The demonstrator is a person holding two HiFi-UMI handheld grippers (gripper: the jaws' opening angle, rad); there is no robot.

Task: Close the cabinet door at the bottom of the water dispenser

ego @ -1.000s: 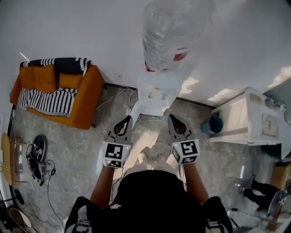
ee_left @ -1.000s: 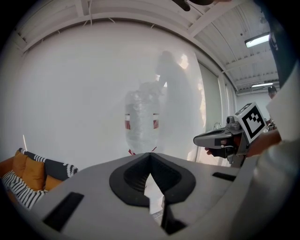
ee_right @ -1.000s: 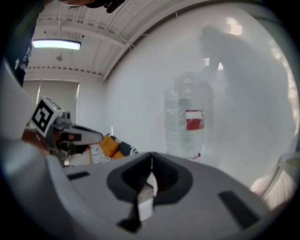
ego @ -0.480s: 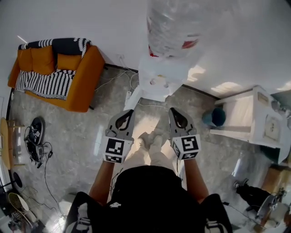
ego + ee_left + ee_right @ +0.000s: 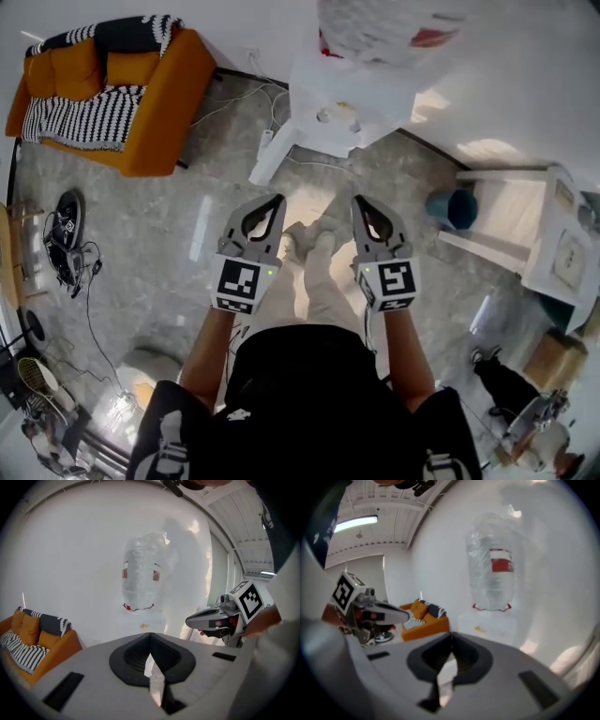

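Grey stone floor (image 5: pixel 178 234) fills most of what I see from here, with an orange sofa (image 5: pixel 150 103) against the wall on one side and a white shelf unit (image 5: pixel 525 234) on the other. The water dispenser (image 5: pixel 333 112) stands between them against the wall, its big clear bottle (image 5: pixel 394 28) on top. At its foot a narrow white panel angles out over the floor towards the sofa side. I take that to be the cabinet door (image 5: pixel 274 155), standing wide open. Loose cables (image 5: pixel 234 98) trail near it.

The person stands a little back from the dispenser, facing it, with pale-shod feet (image 5: pixel 309 239) between the two tools. The left gripper (image 5: pixel 272 200) and the right gripper (image 5: pixel 362 202) are held side by side, pointing at the dispenser and well apart from the door. Each gripper's own view shows its jaws together with nothing between them.

That suits the job, since a closed tip makes a firm pusher. The left gripper sits nearer the door's free edge, so I would use that one. It needs to drop low and meet the door's outer face near the free edge, not the hinge. Then it should sweep the door round in an arc until it lies flush. The cables need a wide berth, and a slow finish avoids a rebound.
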